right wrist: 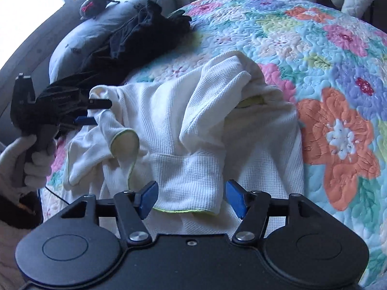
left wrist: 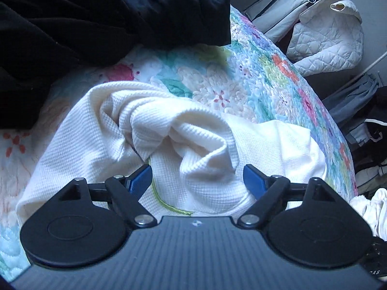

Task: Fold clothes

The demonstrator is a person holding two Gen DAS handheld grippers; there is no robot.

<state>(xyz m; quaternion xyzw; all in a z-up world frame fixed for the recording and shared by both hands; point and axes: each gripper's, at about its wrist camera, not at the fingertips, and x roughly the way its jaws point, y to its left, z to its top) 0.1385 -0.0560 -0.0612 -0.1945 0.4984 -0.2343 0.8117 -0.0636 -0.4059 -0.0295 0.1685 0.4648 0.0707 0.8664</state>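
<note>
Holding both grippers over the bed right now, and the white top (right wrist: 169,125) is lying crumpled on the quilt (right wrist: 338,77), nowhere near folded. It's a waffle-knit thing with lime green trim along the hems.

My right gripper (right wrist: 191,199) has its jaws spread wide, with the ribbed cuff (right wrist: 191,183) of one sleeve sitting in the gap between them. I can't tell whether the blue pads (right wrist: 235,199) are actually touching the cloth or just hanging above it. That sleeve runs up and across the body of the top.

My left gripper (left wrist: 197,181) is spread too in its own view, jaws open over a bunched fold of the top, nothing pinched. From the right camera you can see it (right wrist: 93,112) off at the far left edge of the top, my gloved left hand (right wrist: 29,162) around the handle, jaws right at the fabric there. From that angle a bit of white cloth seems to sit between them, but they're apart.

A pile of dark clothes (left wrist: 84,24) sits on the quilt just beyond the top, against a pillow (right wrist: 96,36). A white quilted jacket (left wrist: 329,38) hangs off past the bed.
</note>
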